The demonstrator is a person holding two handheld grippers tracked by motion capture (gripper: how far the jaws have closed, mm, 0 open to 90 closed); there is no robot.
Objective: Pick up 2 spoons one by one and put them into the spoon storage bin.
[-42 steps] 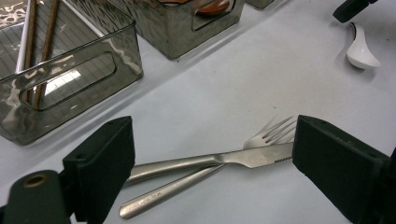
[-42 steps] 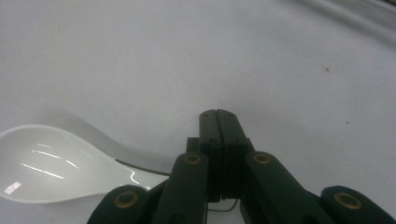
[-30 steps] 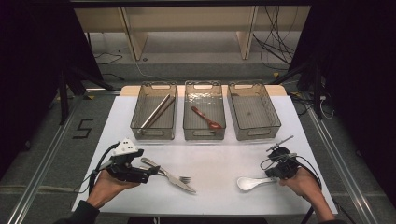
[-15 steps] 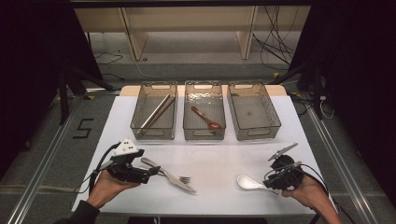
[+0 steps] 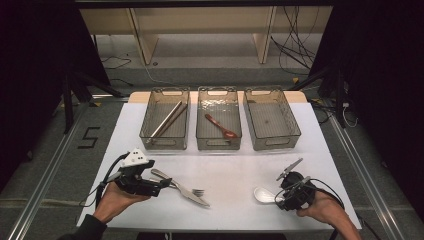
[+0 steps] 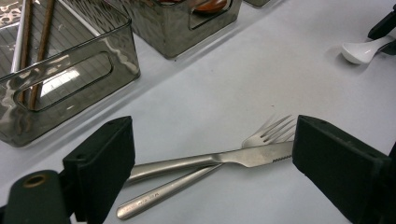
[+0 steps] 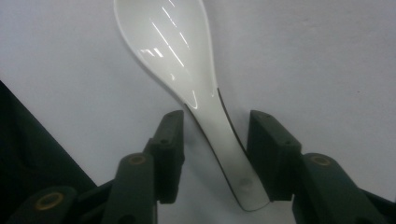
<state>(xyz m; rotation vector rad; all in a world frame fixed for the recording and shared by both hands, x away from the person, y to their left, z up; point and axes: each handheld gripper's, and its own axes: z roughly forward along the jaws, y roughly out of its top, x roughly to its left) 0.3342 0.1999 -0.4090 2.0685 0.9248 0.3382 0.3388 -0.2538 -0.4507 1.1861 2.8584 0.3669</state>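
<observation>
From above, sticks and a brown spoon (image 5: pixel 221 126) already lie in the bins; the right bin (image 5: pixel 271 119) is empty. Your left gripper (image 6: pixel 212 158) is spread wide over the knife (image 6: pixel 205 160) and fork (image 6: pixel 196 175). Your right gripper (image 7: pixel 215 140) sits around the white spoon (image 7: pixel 187 74) handle on the table, not pinching yet.

2 black hand-held grippers (image 5: pixel 162 185) (image 5: pixel 281 192) with brass-ringed screw holes, trailing black cables, grey 3-cornered top plates.
</observation>
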